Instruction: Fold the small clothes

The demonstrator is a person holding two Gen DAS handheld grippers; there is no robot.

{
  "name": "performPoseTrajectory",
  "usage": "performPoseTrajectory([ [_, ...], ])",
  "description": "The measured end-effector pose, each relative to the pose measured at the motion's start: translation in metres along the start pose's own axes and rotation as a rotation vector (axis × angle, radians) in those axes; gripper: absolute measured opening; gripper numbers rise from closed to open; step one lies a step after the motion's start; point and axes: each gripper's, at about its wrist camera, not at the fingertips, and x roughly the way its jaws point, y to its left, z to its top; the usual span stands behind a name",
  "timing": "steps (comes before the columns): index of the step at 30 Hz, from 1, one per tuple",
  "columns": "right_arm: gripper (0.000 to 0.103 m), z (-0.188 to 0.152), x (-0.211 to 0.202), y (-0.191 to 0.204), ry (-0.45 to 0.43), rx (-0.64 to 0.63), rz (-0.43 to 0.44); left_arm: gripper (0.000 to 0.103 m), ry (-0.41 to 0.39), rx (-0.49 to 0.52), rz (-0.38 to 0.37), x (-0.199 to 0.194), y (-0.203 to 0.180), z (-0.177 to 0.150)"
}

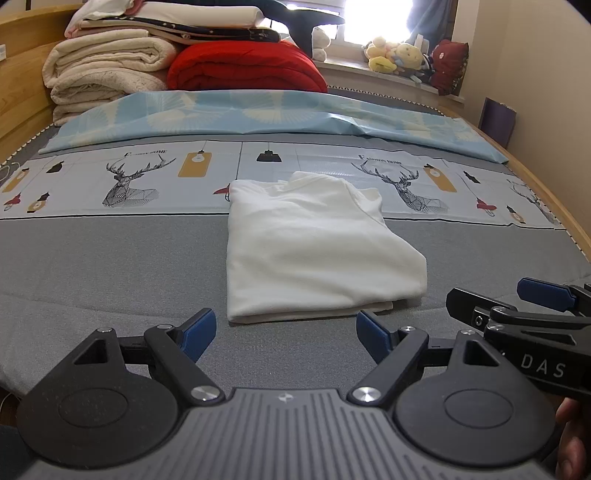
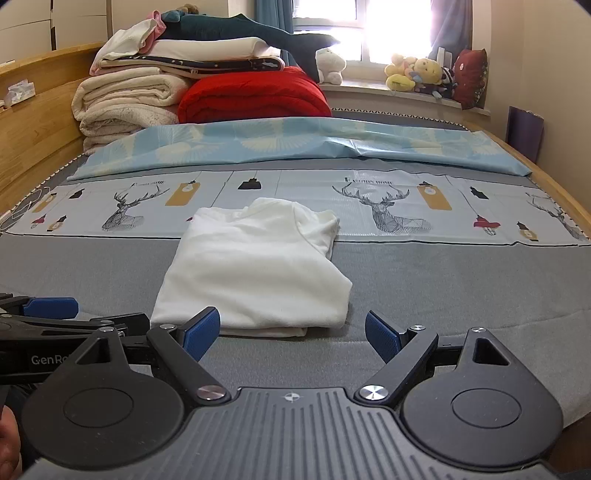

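At the bottom of each view, the left gripper and right gripper hang with jaws apart, empty, over the grey mattress. Centre frame lies the folded white shirt, its far end on a deer-print sheet. Beyond: blue sheet, stacked blankets upper left, bright window, plush toys upper right.

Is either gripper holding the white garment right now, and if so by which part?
Nothing is held. The left gripper and right gripper both stand open just short of the folded white garment, which lies free on the bed.
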Motion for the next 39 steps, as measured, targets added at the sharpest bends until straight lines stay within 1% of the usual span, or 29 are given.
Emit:
performPoseTrajectory([
  [39, 0.087, -0.001, -0.0002, -0.0029, 0.003, 0.0, 0.004, 0.087, -0.005, 0.008, -0.008, -0.0003, 0.0009, 0.0001],
])
